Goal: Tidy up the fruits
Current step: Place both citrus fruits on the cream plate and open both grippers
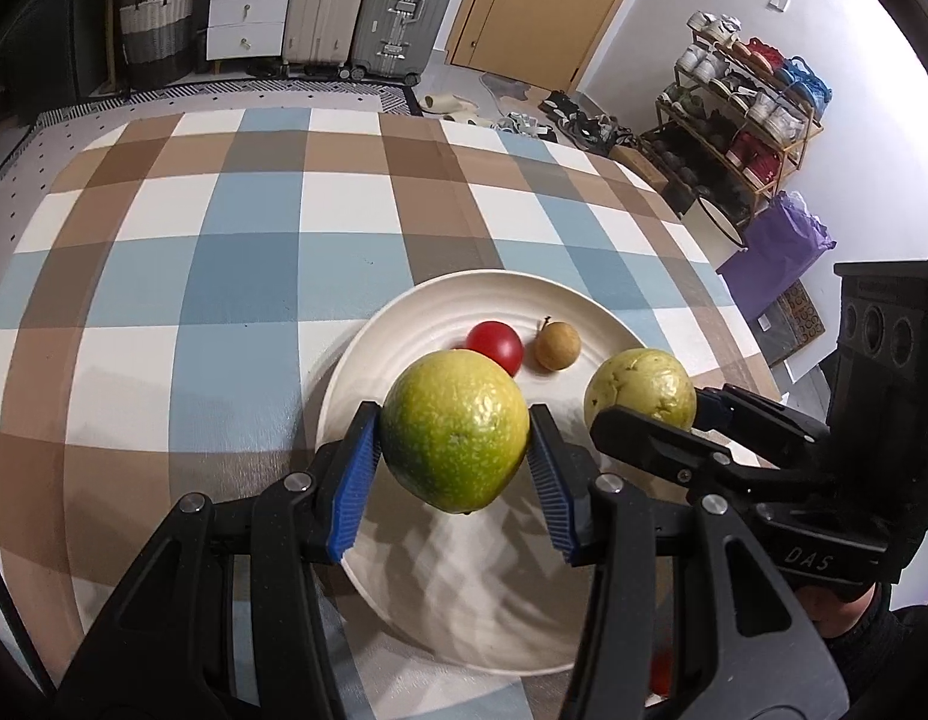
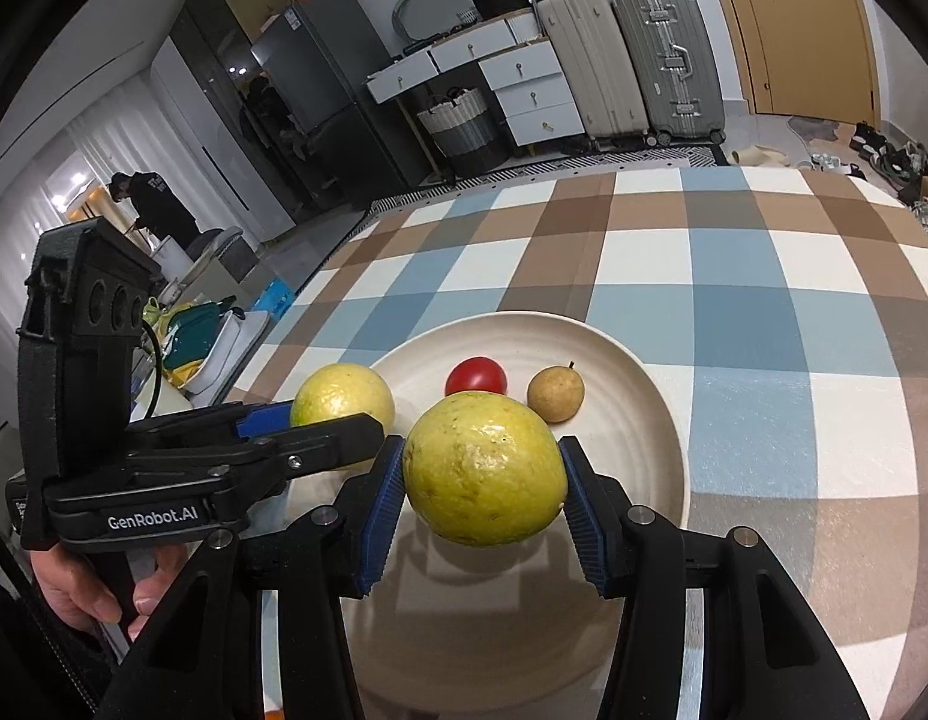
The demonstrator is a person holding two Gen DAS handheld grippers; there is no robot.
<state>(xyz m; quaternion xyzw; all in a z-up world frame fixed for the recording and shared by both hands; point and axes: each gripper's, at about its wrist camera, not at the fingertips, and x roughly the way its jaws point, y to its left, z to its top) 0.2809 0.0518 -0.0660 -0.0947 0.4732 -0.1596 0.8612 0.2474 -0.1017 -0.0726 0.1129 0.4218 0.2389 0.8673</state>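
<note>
- A checked tablecloth (image 1: 236,276) in blue, brown and white covers the table.
- Two hard suitcases (image 1: 374,6), one beige and one silver, stand upright side by side against the far wall.
- A white chest of drawers (image 2: 532,99) stands just beside the suitcases, with a woven basket (image 1: 156,30) next to it.
- A wooden door (image 1: 541,0) is shut.
- A shoe rack (image 1: 739,120) full of shoes stands by the white wall, with a purple bag (image 1: 781,252) near it.
- A dark fridge (image 2: 326,90) stands further along.
- A person in dark clothes (image 2: 155,204) stands far off.
</note>
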